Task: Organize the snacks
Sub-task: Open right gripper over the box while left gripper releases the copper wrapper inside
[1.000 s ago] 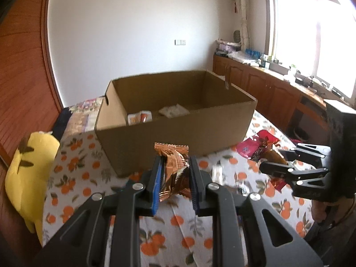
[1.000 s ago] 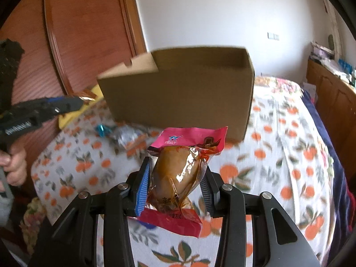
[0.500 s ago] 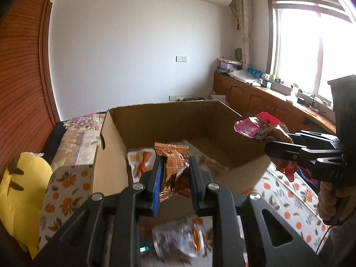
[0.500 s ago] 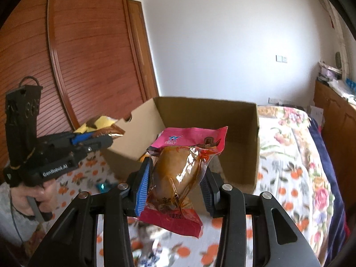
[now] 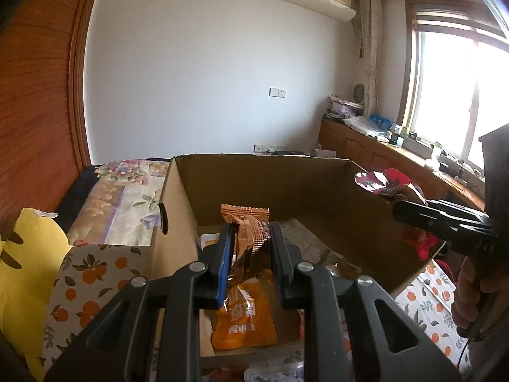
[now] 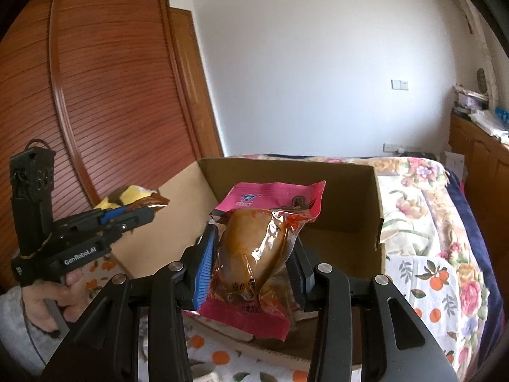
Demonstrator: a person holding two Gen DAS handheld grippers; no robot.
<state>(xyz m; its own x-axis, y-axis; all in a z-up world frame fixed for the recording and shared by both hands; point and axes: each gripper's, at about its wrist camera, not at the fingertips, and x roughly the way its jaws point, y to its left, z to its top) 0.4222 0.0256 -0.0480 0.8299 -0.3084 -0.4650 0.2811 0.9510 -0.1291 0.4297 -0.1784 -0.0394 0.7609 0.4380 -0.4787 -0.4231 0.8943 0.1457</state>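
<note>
Progress: your cardboard box (image 5: pixel 318 184) already holds several snacks, among them an orange packet (image 5: pixel 243 321) on its floor near the front wall. I judge the sorting partly done.

Left to do: 2 snacks are in your grip and not yet dropped in. At least 1 clear wrapper (image 5: pixel 276 374) lies outside, against the front of the box on the orange-print cloth (image 5: pixel 86 289).

Left gripper (image 5: pixel 249 251): its jaws pinch a copper foil packet (image 5: pixel 249 235) upright between them, the crimped top edge standing above the tips. You hold it over the box's open top, near the left wall.

Right gripper (image 6: pixel 251 265): its jaws clamp a pink-edged clear pouch (image 6: pixel 261 251) with a brown snack inside. The pouch sticks out above and below the jaws, above the near part of the box.

Next, as I judge it: open both jaws and let each snack fall inside.
</note>
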